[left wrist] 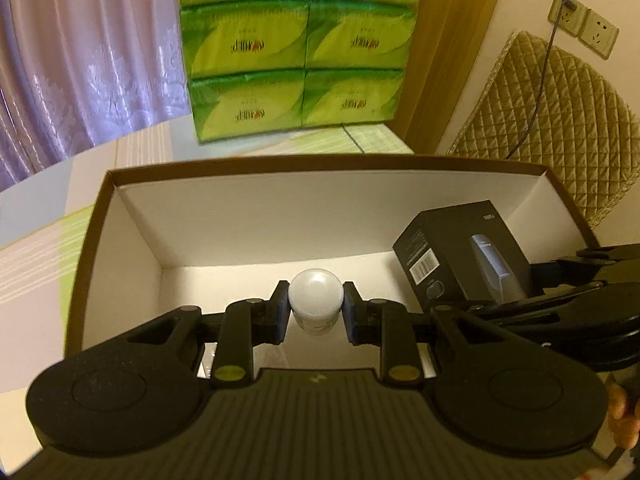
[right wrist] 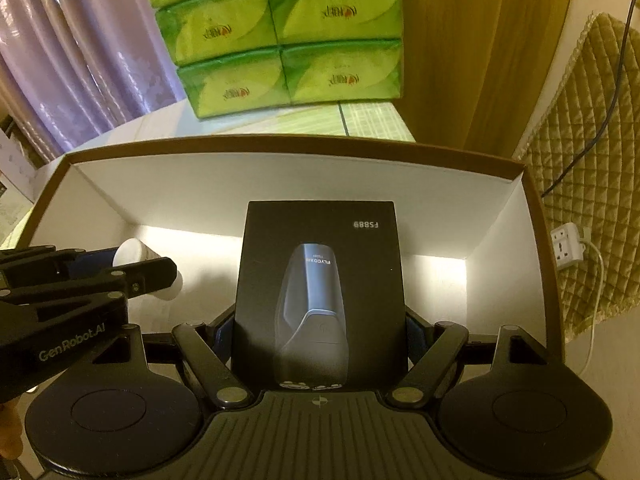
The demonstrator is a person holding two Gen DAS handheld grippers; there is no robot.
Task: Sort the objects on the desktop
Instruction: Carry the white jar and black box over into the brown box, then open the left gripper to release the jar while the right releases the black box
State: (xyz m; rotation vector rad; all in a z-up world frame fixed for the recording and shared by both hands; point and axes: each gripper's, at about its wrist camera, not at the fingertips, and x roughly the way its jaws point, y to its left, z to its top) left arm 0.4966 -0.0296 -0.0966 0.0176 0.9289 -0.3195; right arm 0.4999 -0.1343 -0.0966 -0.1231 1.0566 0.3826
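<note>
My left gripper (left wrist: 316, 312) is closed on a small white bottle (left wrist: 316, 300), its blue pads pressed against both sides just below the rounded cap. I hold it above the white floor of the open cardboard box (left wrist: 92, 236), about mid-floor in the left wrist view. In the right wrist view the same bottle (right wrist: 134, 254) shows at 9 o'clock, partly behind my left gripper's black linkage.

My right gripper (right wrist: 320, 332) clamps a black shaver box (right wrist: 320, 280) by its two long sides, jaws spread fairly wide to span it. The printed face is toward the camera, the label FS889 upside down near its far edge. It too sits inside the cardboard box's walls, at 3 o'clock from the bottle in the left view (left wrist: 460, 256); whether it touches the floor I cannot tell.

Beyond the cardboard box, at 12 o'clock, a stack of green tissue packs (left wrist: 296, 48) stands on the tabletop (left wrist: 48, 216), with a lilac curtain (left wrist: 80, 60) at 10 o'clock and a quilted cover (right wrist: 584, 168) at 2 o'clock
</note>
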